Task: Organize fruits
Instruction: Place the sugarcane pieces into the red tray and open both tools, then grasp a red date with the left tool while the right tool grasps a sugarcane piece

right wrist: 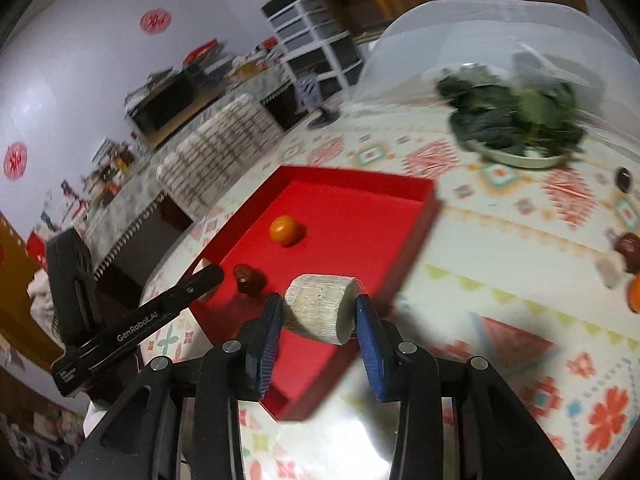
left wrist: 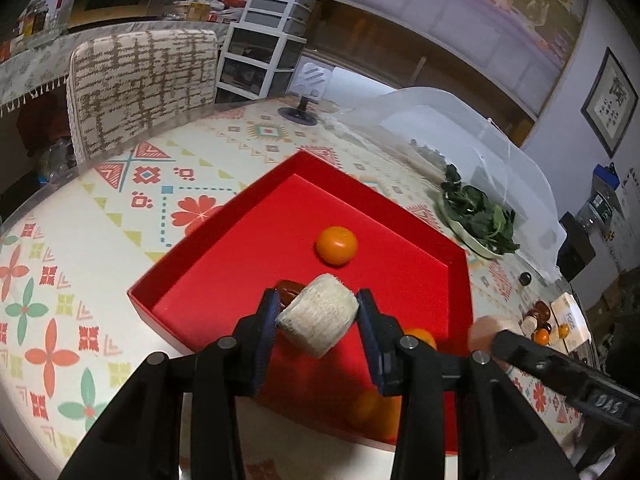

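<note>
A red tray [left wrist: 456, 280] [right wrist: 424, 196] lies on the patterned table. In it are an orange fruit [left wrist: 336, 245] [right wrist: 284, 230] and a dark red date [left wrist: 290, 290] [right wrist: 248, 279]. My left gripper [left wrist: 318, 312] is shut on a pale cut cylinder piece [left wrist: 318, 318] above the tray. More orange fruit [left wrist: 420, 338] shows behind its right finger. My right gripper [right wrist: 320, 312] is shut on a similar pale cylinder piece [right wrist: 322, 306] over the tray's near edge. The left gripper's body [right wrist: 132, 320] shows in the right wrist view.
A plate of dark greens [left wrist: 480, 216] [right wrist: 516, 120] sits beside a clear dome cover [left wrist: 460, 128]. Loose dates and oranges [left wrist: 540, 322] [right wrist: 628, 256] lie on the table right of the tray. A fabric chair [left wrist: 140, 88] stands at the far edge.
</note>
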Motion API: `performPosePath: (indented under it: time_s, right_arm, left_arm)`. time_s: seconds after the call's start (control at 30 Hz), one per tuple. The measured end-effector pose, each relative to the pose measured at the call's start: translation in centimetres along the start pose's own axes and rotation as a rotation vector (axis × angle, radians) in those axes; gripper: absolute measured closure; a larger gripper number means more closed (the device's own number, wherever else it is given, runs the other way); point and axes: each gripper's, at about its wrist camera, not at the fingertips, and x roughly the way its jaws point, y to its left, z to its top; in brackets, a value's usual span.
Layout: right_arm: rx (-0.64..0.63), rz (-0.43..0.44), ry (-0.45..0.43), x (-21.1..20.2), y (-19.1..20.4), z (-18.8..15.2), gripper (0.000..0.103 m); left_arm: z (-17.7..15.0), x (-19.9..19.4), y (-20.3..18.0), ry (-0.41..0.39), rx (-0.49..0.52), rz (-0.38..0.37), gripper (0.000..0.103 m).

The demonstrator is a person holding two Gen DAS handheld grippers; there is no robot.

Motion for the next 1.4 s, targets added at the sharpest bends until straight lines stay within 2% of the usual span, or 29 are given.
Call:
performPosePath:
  time_s: [0.2,0.47,0.6,0.83,0.93,1.23,1.4]
  right_arm:
    - [-0.023,-0.03,0.051,4.0,1.2,1.1,0.063]
    - [-0.044,-0.067,0.048,6.0,1.8,2.1,0.062]
    - [-0.044,-0.068,0.026,5.1,1.9,2.2,0.06]
    - [-0.035,-0.101,-0.054,-0.2,-0.4,1.2,0.052]
    - [-0.017,-0.143,-0.092,-3.7,-3.1,-0.1,0.048]
    - [0.224,-0.369,-0.228,-17.4,-17.1,-5.4,0.046]
    - [0.326,-0.436,-0.253,-21.4,-22.8,-7.0,0.046]
  left_arm:
    - [0.3,-0.1,1.5,-0.003,-0.039,-0.028,0.063]
    - [1.0,-2.1,1.5,-0.046,-0.039,-0.05,0.042]
    - [1.0,-3.1,0.9,-0.062,-0.031,-0.06,0.039]
    - [0.8,-5.1,-1.6,-0.084,0.005,-0.089,0.031]
    - [0.6,-5.8,-3.4,-0.084,0.033,-0.117,0.025]
    - [-1.9,-5.2,-12.9,-0.005,0.164,-0.264,0.019]
    - [-3.6,-2.6,-19.0,0.073,0.246,-0.319,0.019]
